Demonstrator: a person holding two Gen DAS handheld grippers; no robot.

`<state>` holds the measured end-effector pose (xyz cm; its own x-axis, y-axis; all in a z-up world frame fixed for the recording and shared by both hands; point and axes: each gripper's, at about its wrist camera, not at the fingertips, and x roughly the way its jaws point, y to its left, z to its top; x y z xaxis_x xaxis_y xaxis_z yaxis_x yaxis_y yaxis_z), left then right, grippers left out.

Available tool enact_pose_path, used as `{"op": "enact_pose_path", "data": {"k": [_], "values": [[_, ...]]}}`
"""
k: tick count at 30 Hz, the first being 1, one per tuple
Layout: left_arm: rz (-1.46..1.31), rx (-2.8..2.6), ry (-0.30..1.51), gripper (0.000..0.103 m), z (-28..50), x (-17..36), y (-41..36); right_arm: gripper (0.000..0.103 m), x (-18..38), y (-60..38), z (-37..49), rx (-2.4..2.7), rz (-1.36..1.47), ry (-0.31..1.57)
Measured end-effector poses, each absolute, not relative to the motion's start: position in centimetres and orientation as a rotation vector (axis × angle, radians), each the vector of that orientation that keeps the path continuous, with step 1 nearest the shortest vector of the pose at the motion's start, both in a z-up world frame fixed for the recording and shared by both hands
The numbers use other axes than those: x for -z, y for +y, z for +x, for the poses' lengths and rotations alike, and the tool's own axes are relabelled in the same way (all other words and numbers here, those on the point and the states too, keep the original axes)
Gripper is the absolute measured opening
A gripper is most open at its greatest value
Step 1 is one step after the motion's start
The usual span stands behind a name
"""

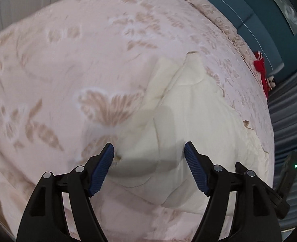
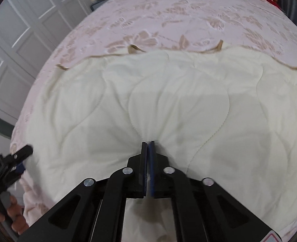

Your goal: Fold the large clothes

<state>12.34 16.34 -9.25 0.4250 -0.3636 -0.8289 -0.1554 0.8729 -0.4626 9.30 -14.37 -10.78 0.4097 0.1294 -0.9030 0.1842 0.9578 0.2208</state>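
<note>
Quilt (image 2: 168, 104) lies spread on the pink bedspread (image 2: 188, 20), mid-fold.
Right gripper (image 2: 148, 143) pinches the quilt's near edge; left gripper (image 1: 149, 151) gapes empty over its corner and, I'd say, must clamp next.

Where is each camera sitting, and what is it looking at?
Left wrist: on the open left gripper, looking down at the cream quilt on the pink bedspread.
Right wrist: on the right gripper, shut on the quilt; a hand shows lower left.
Shared: quilt, bedspread, red cloth.
</note>
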Motion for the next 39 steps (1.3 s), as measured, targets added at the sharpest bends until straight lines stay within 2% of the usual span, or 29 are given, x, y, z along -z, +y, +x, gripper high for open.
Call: {"op": "enact_pose_path", "data": {"k": [10,14,17,19,21,27,32,39], "values": [[-0.466,0.157,1.173,0.098,13.4,11.6,14.2,0.000,13.1,-14.3,12.0,0.076,0.303,1.173],[-0.458,0.154,1.180,0.097,13.7,11.5,13.5,0.000,13.4,-14.2,12.8,0.079,0.290,1.172],[-0.510,0.178,1.193,0.074,13.5,11.0,13.4,0.000,13.2,-14.4,13.9,0.062,0.280,1.189],[-0.545,0.194,1.189,0.052,13.1,10.2,13.3,0.000,12.1,-15.6,13.9,0.054,0.355,1.183],[-0.544,0.202,1.174,0.043,12.6,9.1,13.0,0.000,10.4,-16.6,12.7,0.055,0.422,1.141],[-0.438,0.228,1.085,0.036,11.3,4.2,10.9,0.001,6.5,-18.4,4.1,0.006,0.430,1.088],[-0.379,0.253,1.013,0.035,10.4,0.4,8.8,0.001,7.9,-17.4,-1.0,-0.066,0.437,1.133],[-0.287,0.312,0.973,0.033,7.7,-3.0,5.7,0.000,10.5,-17.0,-0.7,-0.066,0.463,1.154]]}}
